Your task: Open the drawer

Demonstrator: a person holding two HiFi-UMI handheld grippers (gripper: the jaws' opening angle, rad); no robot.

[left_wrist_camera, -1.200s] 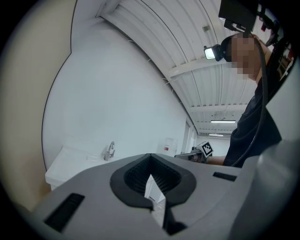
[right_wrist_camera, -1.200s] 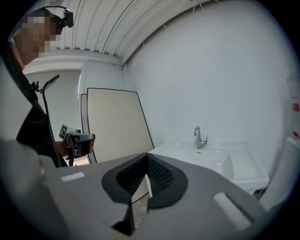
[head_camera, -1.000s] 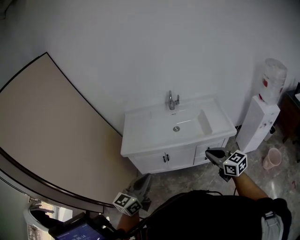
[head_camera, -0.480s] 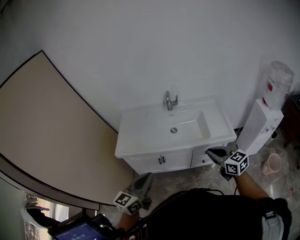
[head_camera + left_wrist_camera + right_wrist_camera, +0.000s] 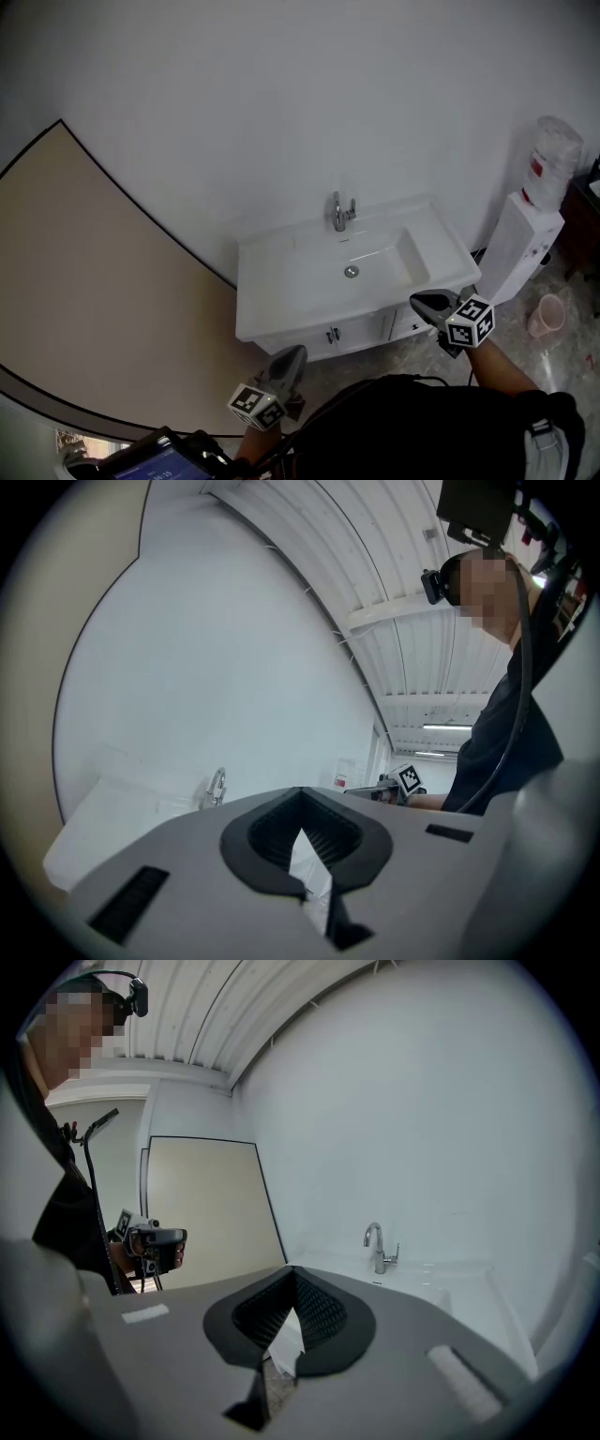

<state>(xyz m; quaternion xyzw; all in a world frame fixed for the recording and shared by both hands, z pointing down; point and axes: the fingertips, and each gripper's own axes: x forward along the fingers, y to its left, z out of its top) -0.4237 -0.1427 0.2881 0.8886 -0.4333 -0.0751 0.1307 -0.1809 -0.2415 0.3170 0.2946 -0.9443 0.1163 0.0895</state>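
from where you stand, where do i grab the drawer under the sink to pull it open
Grip the drawer at its front face, right of the cabinet doors; any pull there is too small to make out. Come level from the front: it should slide toward you.

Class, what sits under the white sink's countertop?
Two cabinet doors with dark handles, and a drawer front to their right, partly covered by the right gripper. Their insides are hidden.
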